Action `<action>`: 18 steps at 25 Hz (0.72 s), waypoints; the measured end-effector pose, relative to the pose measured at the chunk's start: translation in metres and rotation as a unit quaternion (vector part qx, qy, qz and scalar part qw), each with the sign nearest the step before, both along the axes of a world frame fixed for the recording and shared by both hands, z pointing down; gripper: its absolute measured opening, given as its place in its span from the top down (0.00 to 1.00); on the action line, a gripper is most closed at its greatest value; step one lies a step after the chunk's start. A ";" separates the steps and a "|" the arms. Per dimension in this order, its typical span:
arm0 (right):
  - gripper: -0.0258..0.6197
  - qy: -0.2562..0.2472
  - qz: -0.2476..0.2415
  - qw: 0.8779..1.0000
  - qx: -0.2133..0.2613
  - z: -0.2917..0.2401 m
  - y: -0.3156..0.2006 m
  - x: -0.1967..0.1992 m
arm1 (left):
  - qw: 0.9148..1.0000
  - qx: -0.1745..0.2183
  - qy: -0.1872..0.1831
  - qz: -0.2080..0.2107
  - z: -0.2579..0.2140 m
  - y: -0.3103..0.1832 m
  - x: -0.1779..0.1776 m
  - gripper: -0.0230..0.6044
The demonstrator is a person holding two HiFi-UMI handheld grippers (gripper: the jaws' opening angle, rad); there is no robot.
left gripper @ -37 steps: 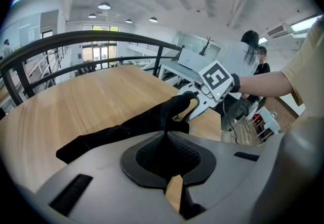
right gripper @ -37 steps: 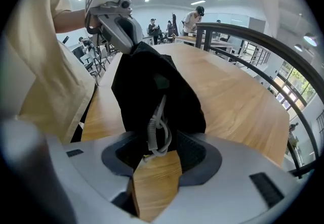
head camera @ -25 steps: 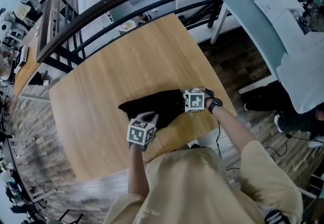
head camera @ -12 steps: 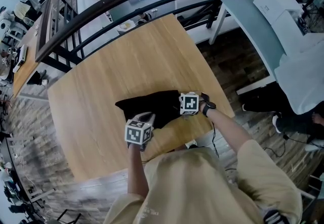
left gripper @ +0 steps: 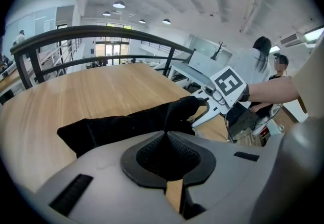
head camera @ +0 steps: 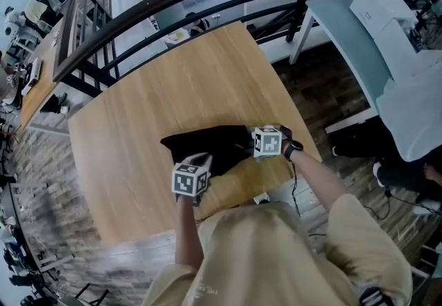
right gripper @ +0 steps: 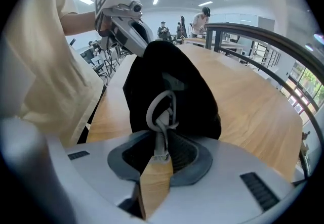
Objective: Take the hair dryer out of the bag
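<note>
My right gripper (right gripper: 161,143) has just been closing its jaws, and they pinch a grey cord loop (right gripper: 160,109) lying against the black bag (right gripper: 174,79). My left gripper (left gripper: 166,136) is clamped tight on the bag's fabric. The bag lies on the wooden table (head camera: 173,77), near its front edge. I can't see the hair dryer itself.

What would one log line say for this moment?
left gripper: shut on black bag | right gripper: jaws just closing, pinching grey cord | hair dryer: not visible
</note>
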State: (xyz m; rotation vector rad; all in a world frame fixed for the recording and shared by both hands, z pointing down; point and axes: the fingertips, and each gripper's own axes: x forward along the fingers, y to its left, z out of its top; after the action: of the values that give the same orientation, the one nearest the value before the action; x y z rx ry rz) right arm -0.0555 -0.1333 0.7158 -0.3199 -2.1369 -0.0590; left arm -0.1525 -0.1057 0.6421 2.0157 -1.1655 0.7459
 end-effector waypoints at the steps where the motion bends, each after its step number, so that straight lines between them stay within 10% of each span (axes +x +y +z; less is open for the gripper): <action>1: 0.84 -0.001 -0.004 1.000 0.003 -0.003 -0.002 0.003 | 1.000 -0.001 0.000 -0.003 0.000 0.000 -0.001 0.93; 18: 0.84 -0.016 -0.001 0.999 0.040 -0.040 -0.030 0.066 | 1.000 -0.011 0.009 -0.027 0.008 -0.012 -0.001 0.93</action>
State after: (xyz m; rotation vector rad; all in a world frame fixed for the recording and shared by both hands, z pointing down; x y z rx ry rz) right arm 0.0103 -0.1634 0.6759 -0.2766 -2.1597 -0.1504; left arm -0.1530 -0.1178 0.6506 1.9605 -1.1926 0.7101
